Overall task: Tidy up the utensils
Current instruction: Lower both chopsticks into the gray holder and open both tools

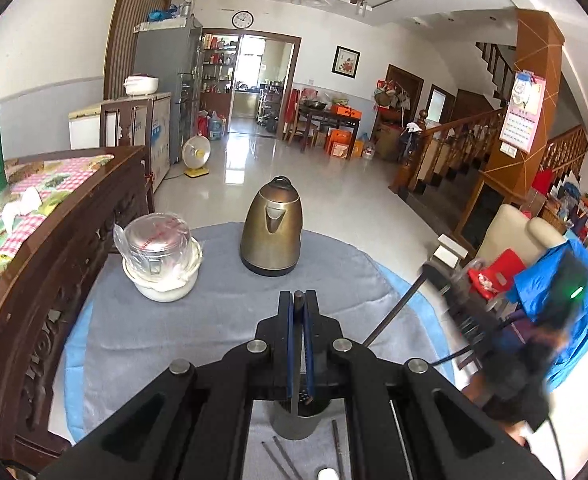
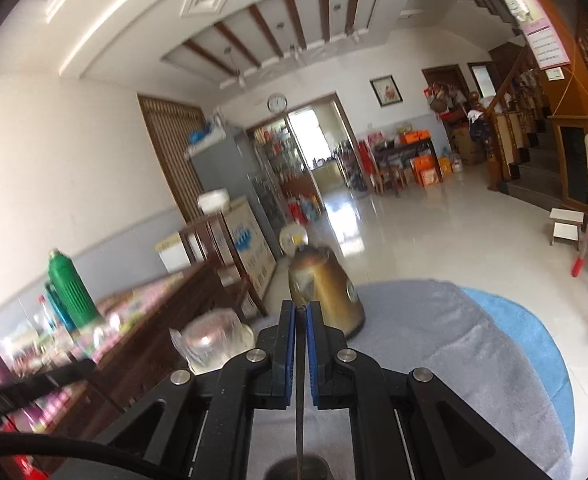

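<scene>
My left gripper [image 1: 298, 300] is shut on a flat grey utensil handle [image 1: 297, 360] that hangs down into a grey metal holder cup [image 1: 295, 420] on the table. My right gripper [image 2: 301, 312] is shut on a thin dark chopstick [image 2: 300, 392] whose lower end points into the same holder cup [image 2: 297, 468] at the bottom edge. In the left wrist view the right gripper [image 1: 437, 270] shows blurred at the right with the dark stick [image 1: 393, 312] slanting down from it. Several dark chopsticks [image 1: 280, 456] lie on the cloth beside the cup.
A brass-coloured kettle [image 1: 272, 228] stands at the table's far side. A steel pot in a plastic bag on a white bowl [image 1: 162, 258] is at the far left. A grey cloth [image 1: 198, 320] covers the round blue table. A dark wooden cabinet [image 1: 54, 280] borders the left.
</scene>
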The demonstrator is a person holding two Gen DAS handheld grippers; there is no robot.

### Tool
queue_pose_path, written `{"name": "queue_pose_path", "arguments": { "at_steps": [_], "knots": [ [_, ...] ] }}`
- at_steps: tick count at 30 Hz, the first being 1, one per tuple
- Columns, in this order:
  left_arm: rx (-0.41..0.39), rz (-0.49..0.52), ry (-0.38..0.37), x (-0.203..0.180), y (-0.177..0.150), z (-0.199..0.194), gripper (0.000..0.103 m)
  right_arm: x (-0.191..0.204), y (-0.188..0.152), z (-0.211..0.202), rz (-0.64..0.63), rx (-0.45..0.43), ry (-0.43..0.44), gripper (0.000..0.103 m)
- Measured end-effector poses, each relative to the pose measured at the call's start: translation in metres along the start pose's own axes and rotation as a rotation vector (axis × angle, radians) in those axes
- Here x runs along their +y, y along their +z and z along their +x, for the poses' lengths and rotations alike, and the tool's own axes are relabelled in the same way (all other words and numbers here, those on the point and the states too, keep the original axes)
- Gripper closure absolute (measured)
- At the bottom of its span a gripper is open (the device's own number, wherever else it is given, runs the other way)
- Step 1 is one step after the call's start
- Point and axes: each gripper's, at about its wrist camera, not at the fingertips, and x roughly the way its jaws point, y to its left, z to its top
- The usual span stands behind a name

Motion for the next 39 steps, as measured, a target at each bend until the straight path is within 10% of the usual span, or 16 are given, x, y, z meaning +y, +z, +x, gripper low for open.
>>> {"name": "queue_pose_path", "arguments": {
  "at_steps": [17, 25, 30, 39],
  "knots": [
    [-0.062, 0.016, 0.000, -0.006, -0.001, 0.002, 0.098, -0.015, -0.057, 0.026, -0.058, 0.184, -0.017, 0.097],
    [0.061, 0.032, 0.068, 0.003, -0.040, 0.055, 0.097, -0.018, -0.063, 0.023, -0.027, 0.255, 0.035, 0.094],
    [0.066, 0.077, 0.152, 0.003, -0.071, 0.060, 0.058, -0.034, -0.071, 0.008, 0.038, 0.279, 0.109, 0.074],
    [0.013, 0.186, 0.308, -0.011, -0.111, 0.046, 0.054, -0.040, -0.086, -0.018, 0.055, 0.280, 0.163, 0.071]
  ]
}}
